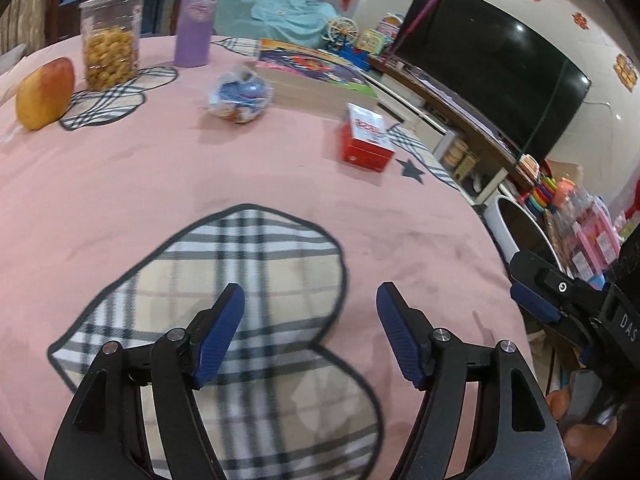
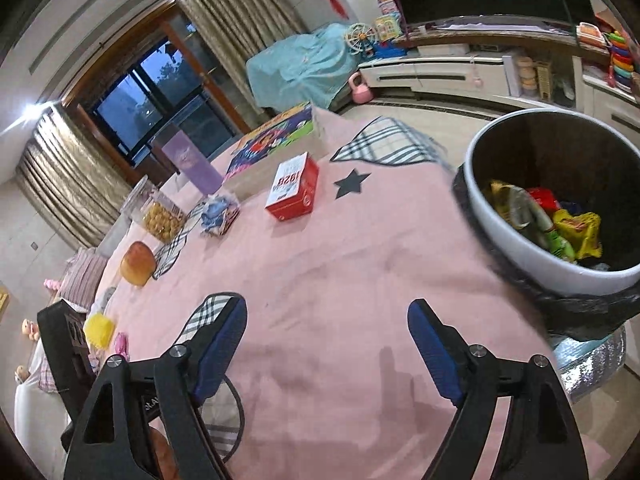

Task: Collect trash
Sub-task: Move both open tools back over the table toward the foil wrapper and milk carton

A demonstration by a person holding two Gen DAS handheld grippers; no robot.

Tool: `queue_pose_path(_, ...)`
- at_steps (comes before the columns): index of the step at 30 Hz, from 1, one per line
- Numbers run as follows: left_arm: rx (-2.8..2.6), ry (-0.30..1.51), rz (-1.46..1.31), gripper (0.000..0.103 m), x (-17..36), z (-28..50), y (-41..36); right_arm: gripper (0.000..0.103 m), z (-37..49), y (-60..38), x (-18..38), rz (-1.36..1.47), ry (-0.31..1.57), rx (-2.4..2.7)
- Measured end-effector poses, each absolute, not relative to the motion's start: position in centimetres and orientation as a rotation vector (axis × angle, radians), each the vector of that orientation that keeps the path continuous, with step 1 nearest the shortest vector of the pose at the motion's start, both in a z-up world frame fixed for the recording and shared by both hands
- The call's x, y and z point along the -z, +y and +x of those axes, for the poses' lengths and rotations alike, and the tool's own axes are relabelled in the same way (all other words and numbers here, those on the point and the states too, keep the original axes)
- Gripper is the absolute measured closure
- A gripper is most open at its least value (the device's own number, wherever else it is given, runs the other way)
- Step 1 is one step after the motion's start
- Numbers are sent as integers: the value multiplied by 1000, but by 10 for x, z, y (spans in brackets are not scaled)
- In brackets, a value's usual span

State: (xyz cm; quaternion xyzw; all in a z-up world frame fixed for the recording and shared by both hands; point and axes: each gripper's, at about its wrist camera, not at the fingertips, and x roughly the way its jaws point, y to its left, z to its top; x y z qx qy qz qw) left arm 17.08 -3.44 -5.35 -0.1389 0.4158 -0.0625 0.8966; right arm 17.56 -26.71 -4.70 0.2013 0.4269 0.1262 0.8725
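A crumpled blue and white wrapper (image 1: 240, 98) lies on the pink tablecloth (image 1: 120, 184) far ahead of my left gripper (image 1: 310, 296), which is open and empty over a plaid patch. The wrapper also shows in the right wrist view (image 2: 218, 210). A white trash bin (image 2: 516, 236) with a black liner stands at the table's right edge and holds several wrappers (image 2: 560, 224). My right gripper (image 2: 326, 312) is open and empty above the cloth, left of the bin. The right gripper also shows at the right edge of the left wrist view (image 1: 536, 300).
On the table stand a red box (image 1: 366, 138), a mango (image 1: 44, 94), a jar of snacks (image 1: 110, 40), a purple bottle (image 1: 196, 16) and a flat puzzle box (image 1: 316, 72). A TV (image 1: 488, 68) and toy shelves lie beyond the table's right edge.
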Motion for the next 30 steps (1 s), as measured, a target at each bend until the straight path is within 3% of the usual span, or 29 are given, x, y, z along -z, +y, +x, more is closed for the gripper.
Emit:
queue_pose_path(16,73,878,-285,31,60,193,-1,17,204,-233,72,403,928,-289)
queue_pose_path(30,40,855,-212,30,50,261,17,17,258,-213,67,361,900,-291)
